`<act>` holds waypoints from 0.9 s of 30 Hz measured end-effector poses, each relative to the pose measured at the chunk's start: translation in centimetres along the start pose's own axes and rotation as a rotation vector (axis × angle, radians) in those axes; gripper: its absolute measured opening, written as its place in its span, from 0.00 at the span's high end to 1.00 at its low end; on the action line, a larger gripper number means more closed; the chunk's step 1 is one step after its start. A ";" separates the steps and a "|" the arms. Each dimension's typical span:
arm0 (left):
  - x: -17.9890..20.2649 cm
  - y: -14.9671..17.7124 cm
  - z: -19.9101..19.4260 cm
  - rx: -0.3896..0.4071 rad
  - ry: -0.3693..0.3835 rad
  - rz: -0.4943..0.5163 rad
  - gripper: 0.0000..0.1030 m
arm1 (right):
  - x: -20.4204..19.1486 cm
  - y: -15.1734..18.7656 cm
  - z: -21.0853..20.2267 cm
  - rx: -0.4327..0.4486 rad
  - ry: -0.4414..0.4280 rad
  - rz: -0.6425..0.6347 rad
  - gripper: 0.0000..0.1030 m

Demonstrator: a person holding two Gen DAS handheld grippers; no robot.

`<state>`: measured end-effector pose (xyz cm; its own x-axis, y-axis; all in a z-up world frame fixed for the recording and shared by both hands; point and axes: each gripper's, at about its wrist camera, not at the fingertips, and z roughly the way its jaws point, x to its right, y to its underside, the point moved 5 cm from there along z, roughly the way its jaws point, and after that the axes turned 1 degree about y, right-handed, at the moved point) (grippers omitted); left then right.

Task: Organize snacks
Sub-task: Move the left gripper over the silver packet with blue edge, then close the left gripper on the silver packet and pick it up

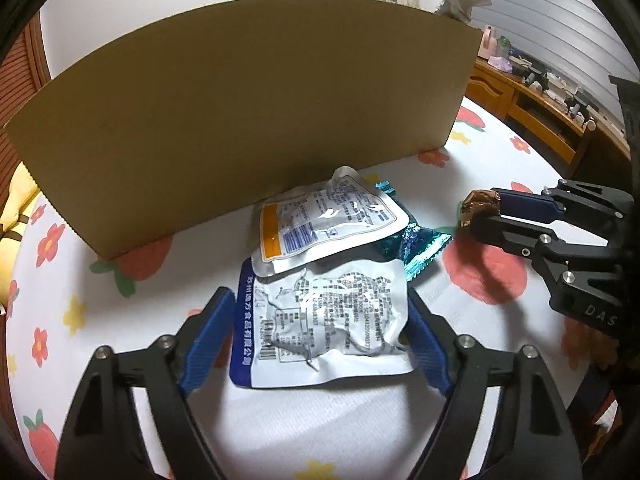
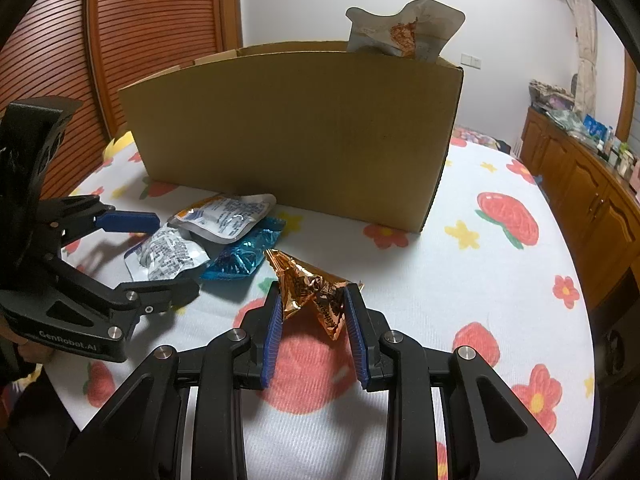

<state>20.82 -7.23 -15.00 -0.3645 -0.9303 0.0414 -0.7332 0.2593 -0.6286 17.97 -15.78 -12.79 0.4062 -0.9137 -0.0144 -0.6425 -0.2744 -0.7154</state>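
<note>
The left tool is spread wide around a white packet, its pads not pressing. The right tool is clamped on an orange foil snack, held just above the bed. The foil could probably slip, being crumpled and slick, and the overlapping silver pouch may be dragged along. A cardboard box stands behind, on a flowered sheet; wooden cabinets line the room.

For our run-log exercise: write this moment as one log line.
left gripper: open around white foil snack packet | right gripper: shut on crumpled orange foil wrapper | brown cardboard box: behind
</note>
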 end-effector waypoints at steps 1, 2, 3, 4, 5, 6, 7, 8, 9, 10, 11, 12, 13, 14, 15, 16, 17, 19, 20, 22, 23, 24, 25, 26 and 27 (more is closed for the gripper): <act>0.1 0.0 -0.1 0.002 0.001 0.008 0.23 | 0.0 0.0 0.0 0.000 0.000 0.000 0.72; 0.3 0.1 -0.3 0.005 0.009 0.017 0.29 | 0.0 0.0 0.0 0.000 -0.001 -0.001 0.72; 0.4 0.2 -0.5 0.008 0.018 0.025 0.33 | 0.0 0.0 0.0 -0.001 -0.001 -0.001 0.72; 0.5 0.4 -0.8 0.007 0.024 0.027 0.35 | 0.0 0.0 0.0 0.000 -0.001 -0.001 0.72; 0.5 0.6 -1.2 0.007 0.033 0.027 0.39 | 0.0 0.0 0.0 0.000 -0.001 -0.001 0.72; 0.5 0.8 -1.4 0.007 0.040 0.026 0.40 | 0.0 0.0 0.0 0.000 -0.002 0.000 0.72; 0.5 1.0 -1.6 0.006 0.043 0.025 0.40 | 0.0 0.0 0.0 0.001 -0.002 0.000 0.72; 0.4 1.3 -1.9 0.008 0.045 0.022 0.40 | 0.0 0.0 0.0 0.001 -0.002 0.000 0.72; 0.3 1.5 -2.1 0.012 0.046 0.020 0.41 | 0.0 0.0 0.0 0.001 -0.002 0.000 0.72; 0.2 1.7 -2.3 0.015 0.048 0.020 0.41 | 0.0 0.0 0.0 0.001 -0.002 0.000 0.72; 0.1 1.9 -2.5 0.019 0.050 0.018 0.41 | 0.0 0.0 0.0 0.001 -0.002 -0.001 0.72; 0.0 2.0 -2.7 0.025 0.053 0.013 0.41 | 0.0 0.0 0.0 0.002 -0.002 0.000 0.72; -0.1 2.2 -2.9 0.026 0.055 0.010 0.42 | 0.0 0.0 0.0 0.001 -0.002 0.000 0.72; -0.2 2.3 -3.2 0.028 0.056 0.007 0.42 | 0.0 0.0 0.0 0.001 -0.002 0.000 0.72; -0.2 2.4 -3.4 0.030 0.059 0.005 0.42 | 0.0 0.0 0.0 0.000 -0.003 0.000 0.72; -0.3 2.5 -3.5 0.031 0.061 0.002 0.42 | 0.0 0.0 0.0 0.000 -0.003 0.000 0.72; -0.4 2.6 -3.7 0.036 0.063 -0.001 0.43 | 0.0 0.0 0.0 0.000 -0.003 0.000 0.72; -0.4 2.7 -4.3 0.049 0.069 -0.001 0.48 | 0.0 0.0 0.0 0.001 -0.002 0.000 0.72; -0.4 2.7 -4.5 0.055 0.065 -0.002 0.49 | 0.0 0.0 0.0 0.001 -0.003 0.000 0.72; -0.3 2.7 -4.8 0.060 0.066 -0.001 0.52 | 0.0 0.0 0.0 0.000 -0.002 0.000 0.72; -0.3 2.7 -4.9 0.062 0.066 -0.001 0.53 | 0.0 0.0 0.0 0.000 -0.002 -0.001 0.72; -0.3 2.8 -5.0 0.064 0.066 0.000 0.54 | 0.0 0.0 0.0 0.000 -0.002 -0.001 0.72; -0.4 2.8 -5.1 0.066 0.067 0.000 0.55 | 0.0 0.0 0.0 0.000 -0.002 -0.001 0.72; -0.4 2.7 -5.3 0.072 0.068 -0.002 0.58 | 0.0 0.0 0.0 0.000 -0.002 0.000 0.72; -0.4 2.7 -5.5 0.077 0.068 -0.002 0.60 | 0.0 0.0 0.0 0.000 -0.003 0.000 0.72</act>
<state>15.86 -4.70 -12.42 -0.4033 -0.9103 0.0935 -0.6887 0.2346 -0.6860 17.96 -15.84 -12.80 0.4081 -0.9128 -0.0161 -0.6422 -0.2745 -0.7156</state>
